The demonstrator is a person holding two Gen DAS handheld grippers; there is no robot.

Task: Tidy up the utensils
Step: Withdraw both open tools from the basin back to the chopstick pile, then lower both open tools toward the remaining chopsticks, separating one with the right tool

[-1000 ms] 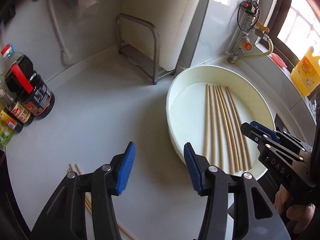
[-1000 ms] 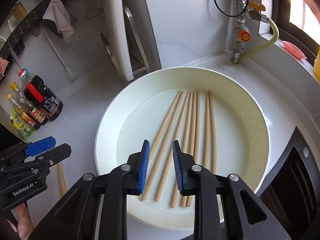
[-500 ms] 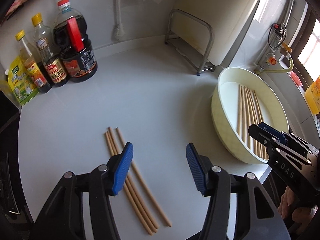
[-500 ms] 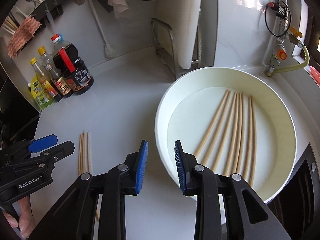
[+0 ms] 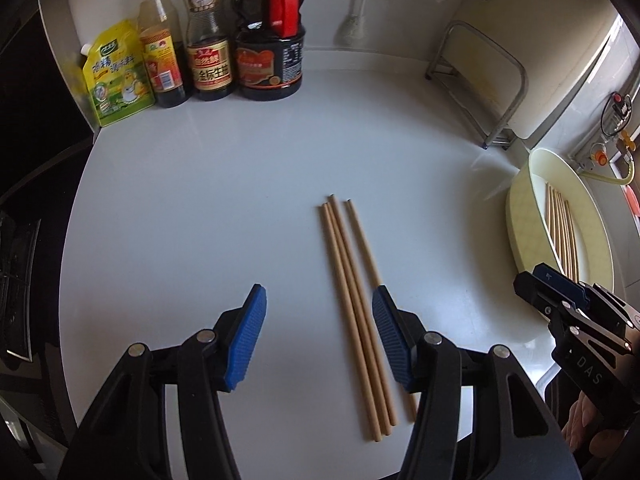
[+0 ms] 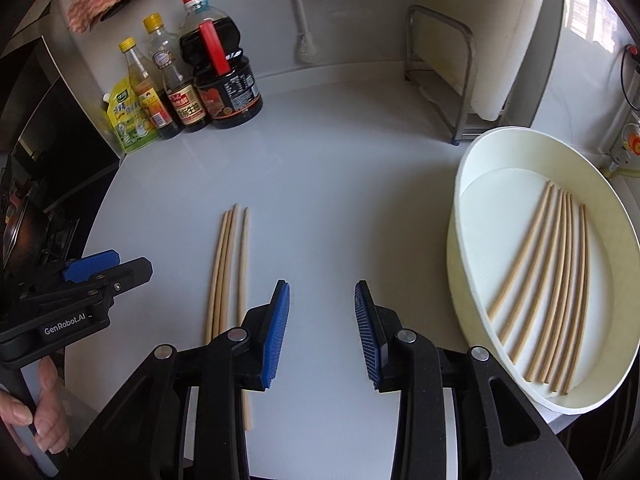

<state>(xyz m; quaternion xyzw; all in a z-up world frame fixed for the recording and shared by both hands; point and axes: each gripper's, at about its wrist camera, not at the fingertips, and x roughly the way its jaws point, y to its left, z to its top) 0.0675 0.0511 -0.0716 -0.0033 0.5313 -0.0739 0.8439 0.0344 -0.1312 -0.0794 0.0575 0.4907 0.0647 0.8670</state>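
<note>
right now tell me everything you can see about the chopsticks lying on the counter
Three chopsticks on the counter, plain pale wood as they look, lie flat on the white countertop nearly parallel: two touching, the third slightly apart on the right. They point toward the bottles, their near ends between and under the open left gripper. Nothing grips them.

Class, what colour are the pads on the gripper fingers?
Blue pads, clearest in the right wrist view.

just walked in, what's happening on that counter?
A person is sorting chopsticks with two hand-held tongs. The left tongs hang open over four loose chopsticks on the white counter. The right tongs are open too, holding nothing. Seven chopsticks already lie in the cream basin on the right.
</note>
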